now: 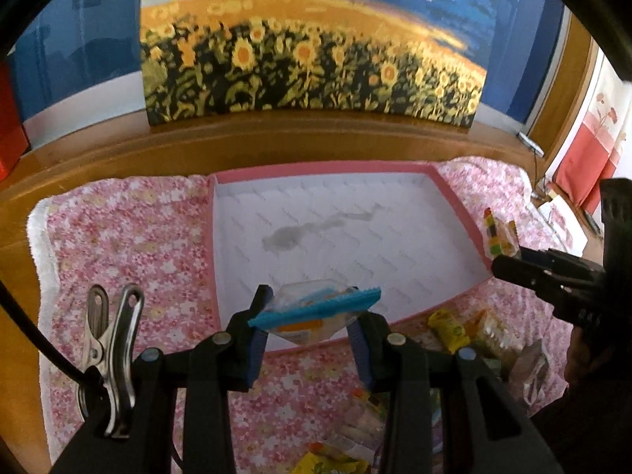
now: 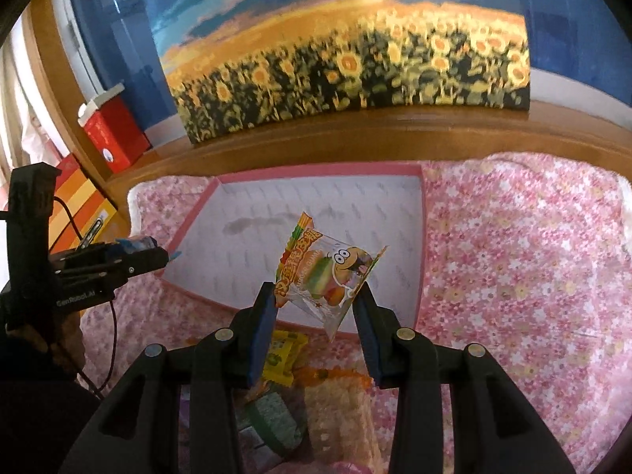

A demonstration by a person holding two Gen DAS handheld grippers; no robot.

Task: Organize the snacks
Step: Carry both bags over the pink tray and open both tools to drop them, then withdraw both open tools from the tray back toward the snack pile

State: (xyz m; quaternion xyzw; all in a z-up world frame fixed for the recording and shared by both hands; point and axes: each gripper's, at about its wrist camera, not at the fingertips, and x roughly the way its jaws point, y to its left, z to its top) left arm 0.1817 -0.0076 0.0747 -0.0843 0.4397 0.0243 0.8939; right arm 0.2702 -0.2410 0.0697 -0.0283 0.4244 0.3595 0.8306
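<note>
1. My left gripper [image 1: 310, 314] is pinching a clear packet [image 1: 306, 316] with a blue sealed edge; the packet sits right between the pads, so nothing has to be reached for on this side

2. That packet's long axis runs across the jaws, pad to pad, with the blue edge tilted slightly so its right end rides higher; its clear body faces forward, away from me

3. The tray [image 1: 458, 197] lies straight ahead of and below the left jaws, its near pink rim just under the packet; I judge the coming move to be a short forward-and-down carry

4. My right gripper [image 2: 320, 302] is pinching a burger gummy bag [image 2: 328, 272] by its lower part, both pads on its sides

5. This bag stands up out of the jaws, long axis pointing forward and up, leaning a little left, printed face towards the camera

6. The tray [image 2: 422, 237] again lies ahead of and beneath the right jaws, and the bag hangs over its near half

7. Both hands look about equally near the tray; neither is clearly ahead, though the right bag is further over the floor

8. Loose snacks [image 2: 284, 359] lie below and behind the right jaws on the pink cloth [image 2: 513, 256], not yet sorted
</note>
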